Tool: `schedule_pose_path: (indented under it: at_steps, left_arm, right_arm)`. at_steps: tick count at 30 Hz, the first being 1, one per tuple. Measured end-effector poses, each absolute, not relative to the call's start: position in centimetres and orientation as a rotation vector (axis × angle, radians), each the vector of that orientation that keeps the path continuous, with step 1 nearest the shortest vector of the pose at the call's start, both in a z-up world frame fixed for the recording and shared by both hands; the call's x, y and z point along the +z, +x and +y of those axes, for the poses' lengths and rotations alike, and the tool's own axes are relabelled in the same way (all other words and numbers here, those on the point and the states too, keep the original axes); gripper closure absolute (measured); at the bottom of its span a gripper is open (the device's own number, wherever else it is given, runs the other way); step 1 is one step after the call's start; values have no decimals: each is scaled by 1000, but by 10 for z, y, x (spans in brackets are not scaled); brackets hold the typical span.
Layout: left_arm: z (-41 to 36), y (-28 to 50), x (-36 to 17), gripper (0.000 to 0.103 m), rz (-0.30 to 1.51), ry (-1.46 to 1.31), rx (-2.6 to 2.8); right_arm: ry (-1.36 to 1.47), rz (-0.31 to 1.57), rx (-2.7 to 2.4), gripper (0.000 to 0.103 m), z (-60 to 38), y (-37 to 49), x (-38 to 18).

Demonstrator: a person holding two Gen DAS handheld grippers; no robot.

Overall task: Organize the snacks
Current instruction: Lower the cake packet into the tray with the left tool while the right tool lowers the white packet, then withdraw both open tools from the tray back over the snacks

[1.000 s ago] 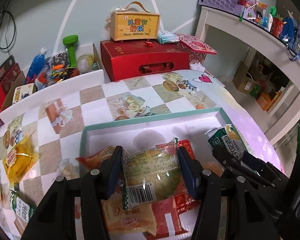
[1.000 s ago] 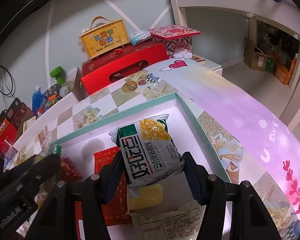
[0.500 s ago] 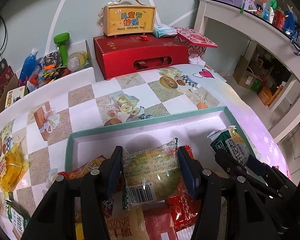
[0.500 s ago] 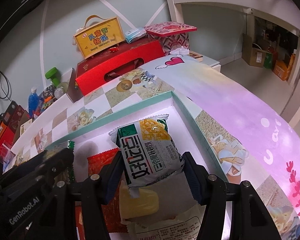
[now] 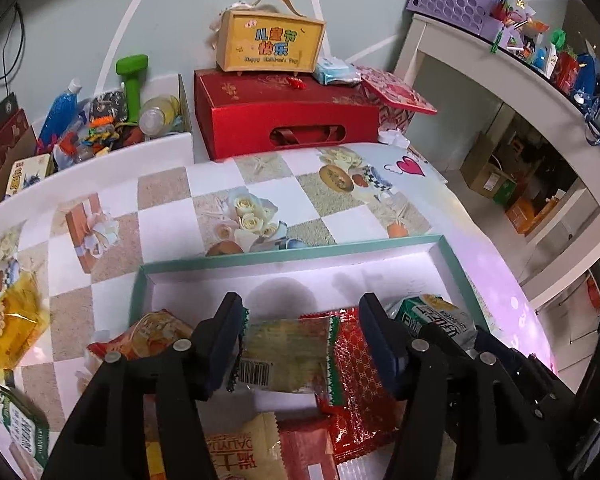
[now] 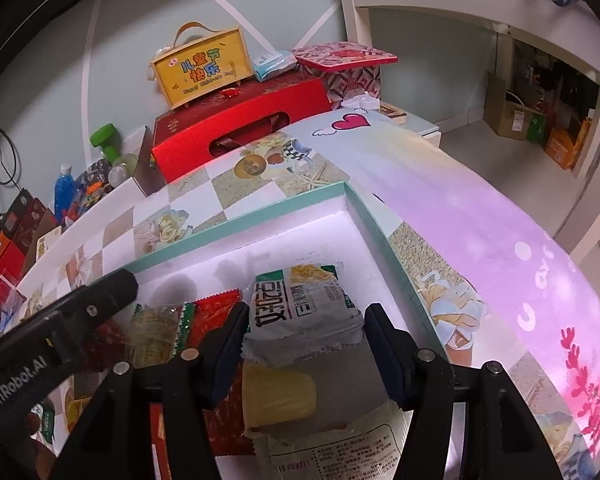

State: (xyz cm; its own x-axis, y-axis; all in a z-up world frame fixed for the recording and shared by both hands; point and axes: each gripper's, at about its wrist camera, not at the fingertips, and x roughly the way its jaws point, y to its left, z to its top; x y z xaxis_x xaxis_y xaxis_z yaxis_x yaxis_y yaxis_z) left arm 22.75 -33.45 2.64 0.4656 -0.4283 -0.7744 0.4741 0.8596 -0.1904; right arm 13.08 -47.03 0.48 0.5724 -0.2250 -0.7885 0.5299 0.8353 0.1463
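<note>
A teal-rimmed white tray (image 5: 292, 254) holds several snack packets. My left gripper (image 5: 302, 344) hangs over it and its jaws are opening. A yellow-green packet (image 5: 284, 356) lies between them on a red patterned packet (image 5: 356, 360), by the left pad and clear of the right one. My right gripper (image 6: 306, 340) is shut on a grey-green packet (image 6: 304, 304), near the tray's (image 6: 228, 228) right corner. That packet (image 5: 436, 320) also shows at the right of the left wrist view. One of the left gripper's fingers (image 6: 96, 300) shows left of the right gripper.
An orange packet (image 5: 156, 332) and a beige packet (image 5: 240, 452) lie in the tray, a yellow one (image 6: 278, 396) under my right gripper. On the table at left are a yellow packet (image 5: 8, 320) and a green-white one (image 5: 24, 428). A red gift box (image 5: 284, 120) stands behind, a white shelf (image 5: 500, 80) at right.
The left jaws have widened and the yellow-green packet has sunk flat onto the red packet. The grey-green packet in the right gripper has tipped forward and lower.
</note>
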Motion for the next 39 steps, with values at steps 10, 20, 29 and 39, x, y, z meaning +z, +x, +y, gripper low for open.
schedule_pose_path:
  at_steps: [10, 20, 29, 39]
  left_arm:
    - [-319, 223, 39, 24, 928, 122, -464]
    - [-301, 219, 30, 14, 914, 200, -346]
    - [-285, 216, 27, 0, 886, 209, -264]
    - [-269, 216, 22, 0, 889, 173, -238]
  right_arm:
    - [390, 911, -489, 37, -473, 125, 8]
    - [338, 962, -496, 27, -463, 119, 17]
    - [367, 946, -494, 0, -465, 118, 19]
    - [395, 899, -492, 0, -465, 116, 22]
